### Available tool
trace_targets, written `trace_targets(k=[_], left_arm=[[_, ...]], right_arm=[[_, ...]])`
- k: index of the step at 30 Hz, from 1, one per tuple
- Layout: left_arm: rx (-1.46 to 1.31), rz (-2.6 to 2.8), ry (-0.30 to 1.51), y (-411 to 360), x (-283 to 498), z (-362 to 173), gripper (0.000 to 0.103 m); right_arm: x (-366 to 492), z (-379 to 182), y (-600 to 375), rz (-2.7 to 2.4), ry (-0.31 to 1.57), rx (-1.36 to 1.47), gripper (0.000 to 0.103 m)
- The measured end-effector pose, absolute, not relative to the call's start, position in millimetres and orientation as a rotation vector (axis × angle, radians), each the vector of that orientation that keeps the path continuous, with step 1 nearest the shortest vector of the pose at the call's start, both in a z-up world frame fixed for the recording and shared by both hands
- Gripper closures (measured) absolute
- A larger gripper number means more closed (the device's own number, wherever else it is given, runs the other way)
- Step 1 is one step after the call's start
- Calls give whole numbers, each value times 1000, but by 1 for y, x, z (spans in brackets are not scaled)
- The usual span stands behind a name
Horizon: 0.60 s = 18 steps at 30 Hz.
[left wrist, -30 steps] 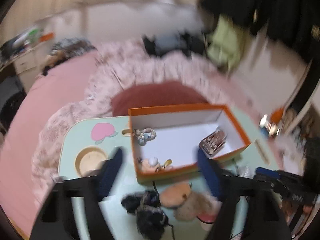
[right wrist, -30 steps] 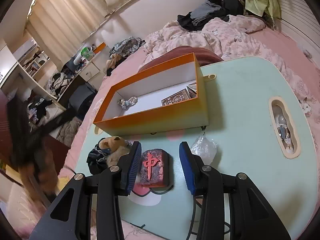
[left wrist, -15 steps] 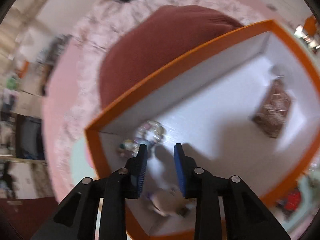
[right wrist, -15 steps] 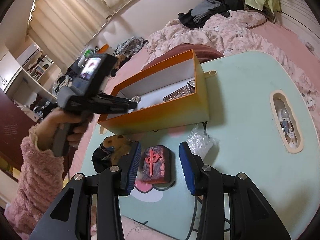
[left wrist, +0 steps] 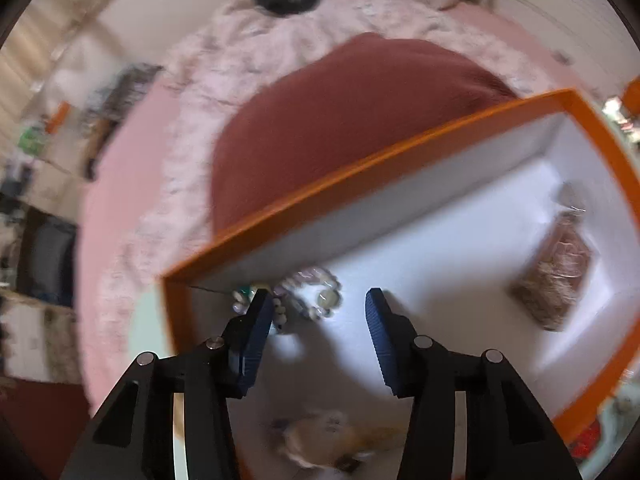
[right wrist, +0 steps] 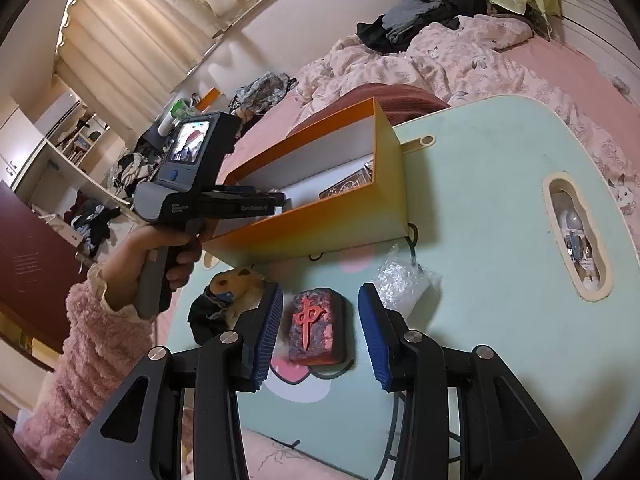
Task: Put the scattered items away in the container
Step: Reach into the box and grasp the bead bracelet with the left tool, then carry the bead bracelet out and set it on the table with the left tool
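1. Since a second ago the left tool [left wrist: 316,334] has swung from outside the orange box [left wrist: 320,188] to point steeply down into it, while the right tool [right wrist: 318,330] has kept its place.
2. Left tool's jaws are opening, nothing between them; below them, on the white box floor, lies a blurred pale small item [left wrist: 320,438].
3. A bead bracelet [left wrist: 316,296] lies in the box's corner, just beyond the left tool's tips; a brown patterned packet [left wrist: 556,276] lies at the far end.
4. Right tool's jaws stand apart over the desk [right wrist: 500,220], bracketing a red mahjong-tile block [right wrist: 314,326] without touching it.
5. Still on the desk beside the box: a plush toy [right wrist: 236,280] with dark cloth, and a clear crinkled bag [right wrist: 400,280].
6. A hand [right wrist: 160,252] in a pink fleecy sleeve holds the left tool over the box.
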<state>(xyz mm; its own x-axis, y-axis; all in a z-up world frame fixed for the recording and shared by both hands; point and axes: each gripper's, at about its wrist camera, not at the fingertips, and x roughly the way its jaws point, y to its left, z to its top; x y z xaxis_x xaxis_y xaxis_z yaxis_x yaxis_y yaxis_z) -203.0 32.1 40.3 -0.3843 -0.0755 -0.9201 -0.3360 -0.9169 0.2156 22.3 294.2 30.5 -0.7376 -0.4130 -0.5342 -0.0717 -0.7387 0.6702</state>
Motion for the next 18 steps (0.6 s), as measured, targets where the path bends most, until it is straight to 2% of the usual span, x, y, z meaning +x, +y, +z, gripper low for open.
trace_targets(k=[4, 8, 13, 15, 16, 18], left_arm=[[-1584, 2367, 390, 31, -193, 57, 58], [-1509, 2470, 473, 37, -189, 69, 58], [-1614, 2446, 584, 41, -196, 40, 58], [-1599, 2464, 551, 40, -196, 39, 59], [-1609, 2452, 524, 38, -198, 38, 61], [-1616, 2416, 478, 36, -198, 38, 76]], right_arm=[[23, 30, 294, -2560, -1030, 1035, 62], [23, 28, 294, -2557, -1037, 1040, 62], [23, 29, 294, -2553, -1034, 1039, 62], [23, 29, 294, -2551, -1034, 1037, 62], [24, 29, 294, -2551, -1034, 1036, 62], [24, 29, 294, -2552, -1035, 1036, 62]])
